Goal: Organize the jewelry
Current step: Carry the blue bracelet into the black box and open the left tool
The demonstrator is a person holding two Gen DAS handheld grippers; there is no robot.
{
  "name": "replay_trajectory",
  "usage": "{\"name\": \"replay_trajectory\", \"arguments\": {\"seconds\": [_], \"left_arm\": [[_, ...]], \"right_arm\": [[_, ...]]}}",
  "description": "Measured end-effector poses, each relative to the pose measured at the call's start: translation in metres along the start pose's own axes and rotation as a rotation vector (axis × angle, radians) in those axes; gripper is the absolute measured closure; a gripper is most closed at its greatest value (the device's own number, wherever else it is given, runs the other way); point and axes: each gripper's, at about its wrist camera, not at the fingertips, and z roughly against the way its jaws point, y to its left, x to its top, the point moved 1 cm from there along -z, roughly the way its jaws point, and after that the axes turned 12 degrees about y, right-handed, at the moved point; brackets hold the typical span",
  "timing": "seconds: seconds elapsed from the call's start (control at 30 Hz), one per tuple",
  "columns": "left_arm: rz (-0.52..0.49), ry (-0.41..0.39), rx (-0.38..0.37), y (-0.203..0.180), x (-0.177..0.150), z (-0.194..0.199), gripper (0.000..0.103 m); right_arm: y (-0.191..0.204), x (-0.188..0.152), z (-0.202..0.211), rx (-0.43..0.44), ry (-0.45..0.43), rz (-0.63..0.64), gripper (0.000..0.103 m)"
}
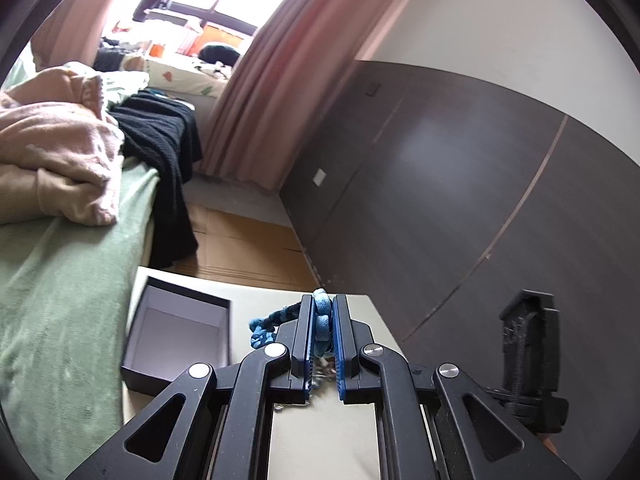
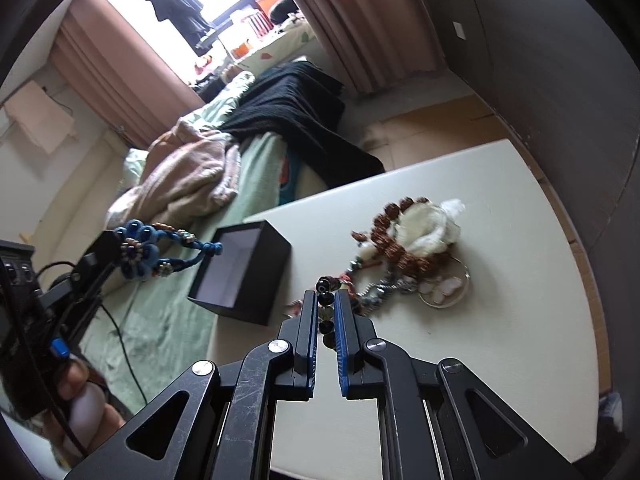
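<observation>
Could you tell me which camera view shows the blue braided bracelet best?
The right wrist view: the blue braided bracelet hangs from the left claw, flower and loop visible. The left wrist view shows only a pinched edge.

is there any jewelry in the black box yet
No, the black box shows only its bare pale inside; the blue bracelet hangs in the left tool beside it.

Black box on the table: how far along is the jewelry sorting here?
Nothing looks done yet: the black box shows only its bare white lining. In hand: the left gripper is shut on a blue braided bracelet, and the right gripper is shut on a dark bead strand. Left: the tangled jewelry pile on the white table.
</observation>
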Motion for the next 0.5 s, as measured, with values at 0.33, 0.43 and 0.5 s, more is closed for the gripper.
{"name": "replay_trajectory", "arguments": {"seconds": [0.33, 0.43, 0.5], "left_arm": [[0.147, 0.029, 0.095, 0.039, 0.009, -0.011, 0.091], [0.207, 0.085, 0.131, 0.052, 0.010, -0.019, 0.062], [0.238, 0.061, 0.138, 0.058, 0.009, -0.015, 0.045]], "right_arm": [[0.011, 0.008, -0.006, 0.049, -0.021, 0.006, 0.093], [0.016, 0.012, -0.012, 0.065, -0.015, 0.011, 0.093], [0.019, 0.014, -0.015, 0.080, -0.012, 0.012, 0.093]]}}
